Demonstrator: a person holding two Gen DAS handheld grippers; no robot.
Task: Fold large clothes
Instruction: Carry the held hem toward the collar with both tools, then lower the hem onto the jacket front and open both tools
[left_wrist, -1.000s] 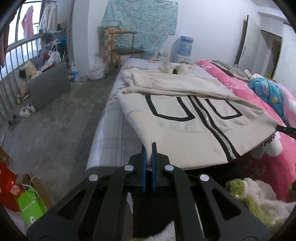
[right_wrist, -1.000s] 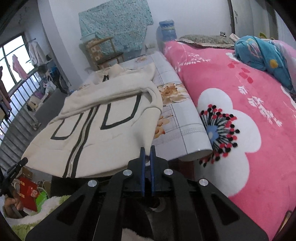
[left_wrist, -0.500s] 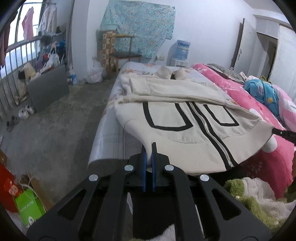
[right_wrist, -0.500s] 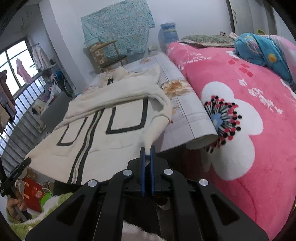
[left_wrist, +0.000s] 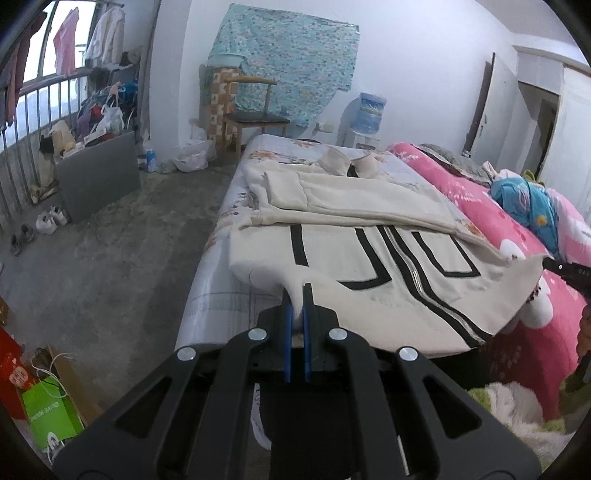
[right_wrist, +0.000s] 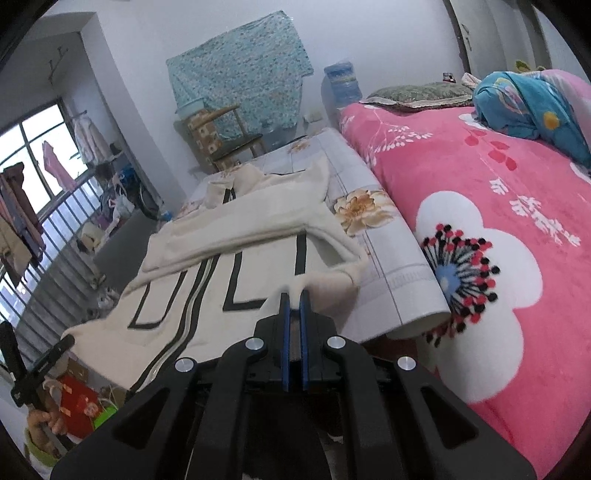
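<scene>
A large cream zip jacket (left_wrist: 369, 254) with black stripes lies front up on the pale floral sheet (left_wrist: 221, 273), sleeves folded across its chest. My left gripper (left_wrist: 296, 291) is shut on the jacket's lower left hem corner. My right gripper (right_wrist: 294, 297) is shut on the lower right hem corner of the jacket (right_wrist: 221, 266). Both hold the bottom hem raised above the end of the bed. The other gripper shows at each view's edge.
A pink flowered blanket (right_wrist: 480, 229) covers the bed to the right, with a blue bundle (left_wrist: 532, 199) on it. A wooden chair (left_wrist: 255, 118) and water bottle (left_wrist: 371, 109) stand by the far wall. Bags (left_wrist: 48, 413) and shoes (left_wrist: 48, 221) lie on the concrete floor at left.
Both grippers have lifted the jacket's bottom hem higher and carried it forward towards the chest; the lower part now bends upward off the bed end.
</scene>
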